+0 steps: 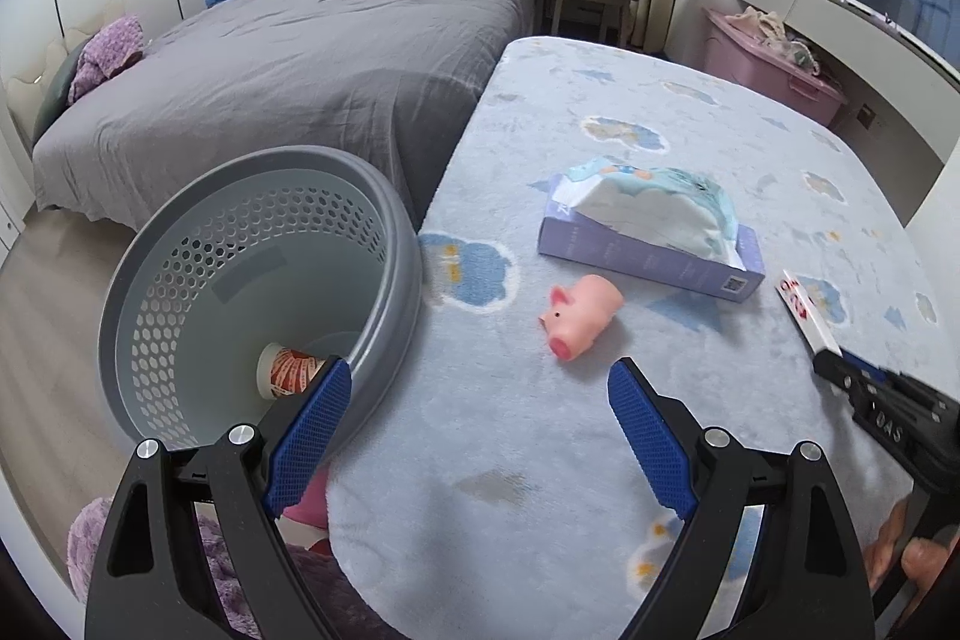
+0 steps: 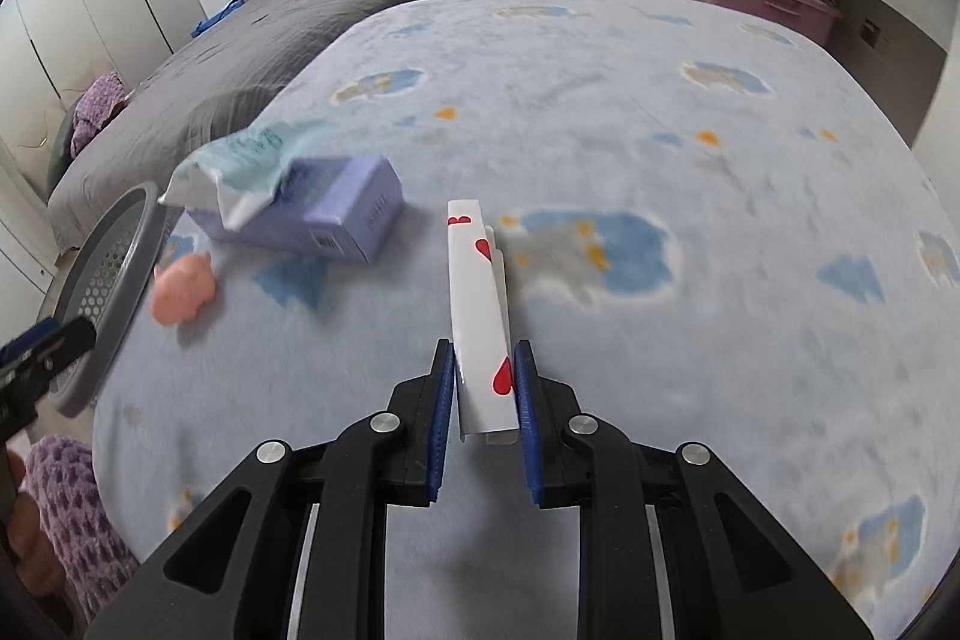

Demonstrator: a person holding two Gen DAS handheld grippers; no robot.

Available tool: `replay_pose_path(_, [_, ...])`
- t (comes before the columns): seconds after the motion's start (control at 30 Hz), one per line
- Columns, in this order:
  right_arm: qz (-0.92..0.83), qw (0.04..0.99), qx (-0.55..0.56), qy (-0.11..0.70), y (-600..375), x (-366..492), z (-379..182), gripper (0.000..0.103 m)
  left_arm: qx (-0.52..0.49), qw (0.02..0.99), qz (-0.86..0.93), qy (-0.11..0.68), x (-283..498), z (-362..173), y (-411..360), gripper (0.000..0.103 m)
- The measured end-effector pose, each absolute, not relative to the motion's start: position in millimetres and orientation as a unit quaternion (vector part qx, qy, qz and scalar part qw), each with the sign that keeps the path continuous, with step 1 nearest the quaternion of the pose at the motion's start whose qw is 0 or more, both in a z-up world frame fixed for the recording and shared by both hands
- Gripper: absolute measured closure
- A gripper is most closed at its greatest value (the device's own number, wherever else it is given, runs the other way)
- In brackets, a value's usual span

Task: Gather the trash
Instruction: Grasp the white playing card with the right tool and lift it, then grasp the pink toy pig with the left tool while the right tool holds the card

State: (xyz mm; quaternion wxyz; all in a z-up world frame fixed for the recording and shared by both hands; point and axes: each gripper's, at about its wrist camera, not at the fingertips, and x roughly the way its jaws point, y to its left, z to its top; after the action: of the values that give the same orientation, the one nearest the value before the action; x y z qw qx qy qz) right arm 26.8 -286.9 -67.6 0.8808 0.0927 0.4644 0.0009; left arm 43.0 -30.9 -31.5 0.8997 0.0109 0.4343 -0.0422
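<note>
Right wrist view: right tool (image 2: 481, 376) clamped on white playing cards (image 2: 477, 304) bearing red hearts; left tool (image 1: 480, 400) gapes wide, holding nothing.

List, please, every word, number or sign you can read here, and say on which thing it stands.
"DAS": on the right gripper, seen from the left wrist.
"8" with red hearts: on the playing card.
Barcode and print on the tissue box: blurred.
Red print on the paper cup in the trash basket: too small.
</note>
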Motion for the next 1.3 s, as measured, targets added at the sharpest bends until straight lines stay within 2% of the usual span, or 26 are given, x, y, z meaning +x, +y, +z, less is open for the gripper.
replay_pose_path(0.17, [0.005, 0.878, 0.094, 0.47, -292, 10, -73, 0.083, 0.013, 0.9, -0.049, 0.432, 39, -30, -37, 0.017])
replay_pose_path(0.27, [0.009, 0.878, 0.093, 0.469, -293, 9, -72, 0.077, 0.017, 0.901, -0.053, 0.43, 36, -29, -40, 0.017])
replay_pose_path(0.33, [0.01, 0.881, 0.091, 0.464, -293, 10, -68, 0.065, 0.018, 0.902, -0.054, 0.428, 35, -28, -41, 0.017])
replay_pose_path(0.4, [0.013, 0.881, 0.085, 0.464, -292, 14, -66, 0.062, 0.018, 0.902, -0.053, 0.428, 34, -28, -41, 0.017])
replay_pose_path(0.63, [0.009, 0.876, 0.057, 0.478, -283, 32, -74, 0.063, 0.017, 0.901, -0.052, 0.431, 33, -29, -40, 0.017])
replay_pose_path(0.67, [0.007, 0.878, 0.05, 0.476, -281, 32, -74, 0.066, 0.018, 0.901, -0.052, 0.431, 33, -29, -40, 0.017])
replay_pose_path(0.7, [0.007, 0.879, 0.048, 0.475, -280, 32, -74, 0.079, 0.018, 0.901, -0.052, 0.431, 32, -29, -41, 0.017])
replay_pose_path(0.73, [0.005, 0.879, 0.045, 0.474, -279, 32, -74, 0.081, 0.019, 0.901, -0.052, 0.431, 32, -30, -40, 0.017])
replay_pose_path(1.3, [0.035, 0.897, 0.102, 0.429, -291, 11, -49, 0.082, 0.035, 0.892, -0.061, 0.447, 51, -51, -56, 0.017])
